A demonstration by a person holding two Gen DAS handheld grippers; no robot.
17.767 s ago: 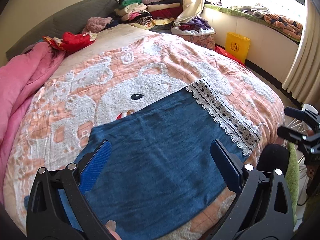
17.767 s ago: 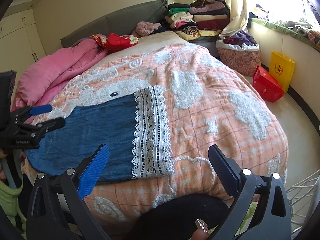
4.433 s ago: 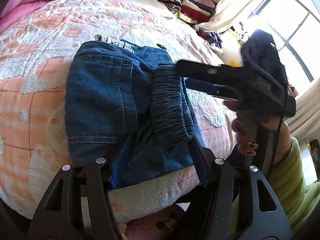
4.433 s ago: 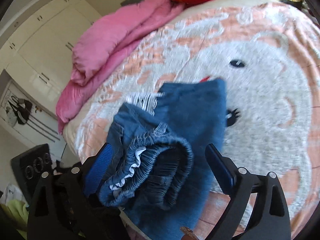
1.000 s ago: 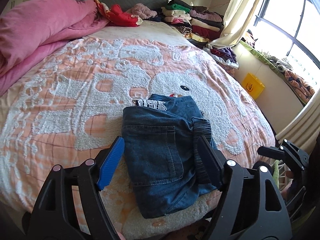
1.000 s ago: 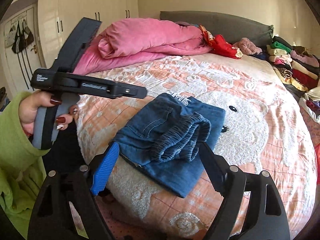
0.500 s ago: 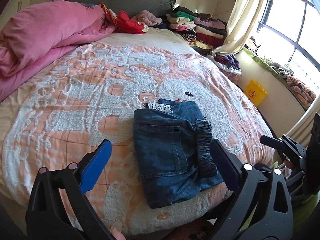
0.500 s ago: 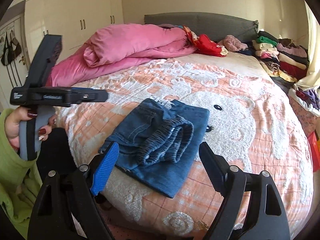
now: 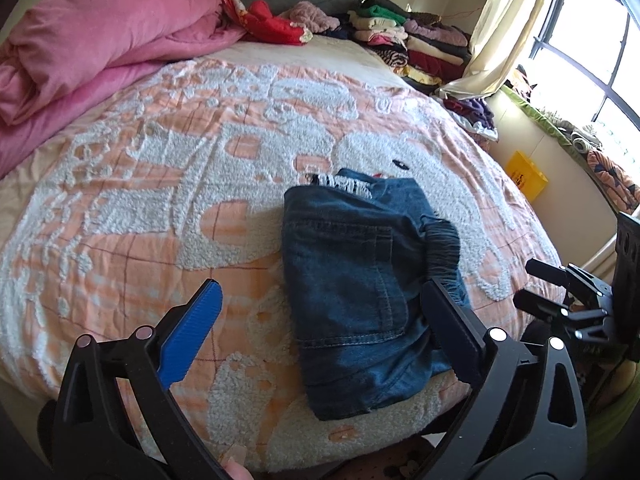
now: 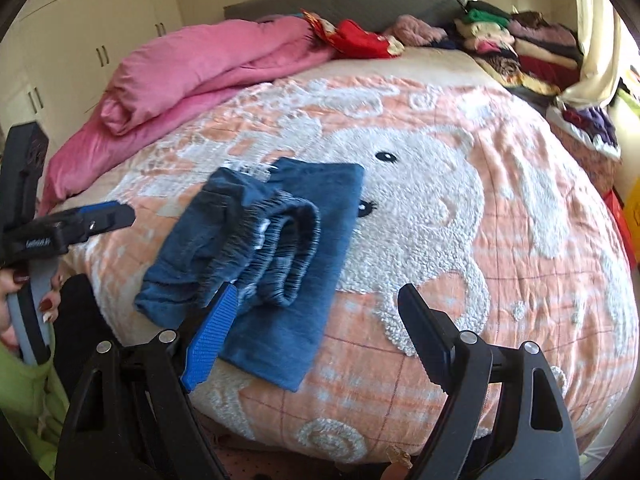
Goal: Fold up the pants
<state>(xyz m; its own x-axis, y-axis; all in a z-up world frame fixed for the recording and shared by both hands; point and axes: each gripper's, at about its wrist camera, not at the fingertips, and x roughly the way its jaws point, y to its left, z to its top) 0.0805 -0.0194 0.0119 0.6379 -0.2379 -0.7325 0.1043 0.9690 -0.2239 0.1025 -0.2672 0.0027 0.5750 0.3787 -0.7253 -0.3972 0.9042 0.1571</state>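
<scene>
The blue denim pants [image 9: 360,280] lie folded into a compact bundle near the front edge of the bed, elastic waistband on top at the right and a bit of white lace at the far end. They also show in the right wrist view [image 10: 260,248]. My left gripper [image 9: 326,320] is open and empty, held above the front of the bundle. My right gripper [image 10: 316,324] is open and empty, held off the bed's front edge to the right of the bundle. The right gripper shows at the right edge of the left wrist view [image 9: 568,292]; the left gripper shows at the left of the right wrist view [image 10: 80,220].
The bed has an orange and white fleece cover [image 9: 160,208]. A pink duvet [image 9: 92,36] lies rolled at the far left. Stacks of folded clothes [image 9: 412,44] sit at the head end. A yellow bin [image 9: 526,178] stands on the floor by the window wall.
Both grippers have drawn back from the folded pants and stay open. The right wrist view has swung to the right. The pants have not moved.
</scene>
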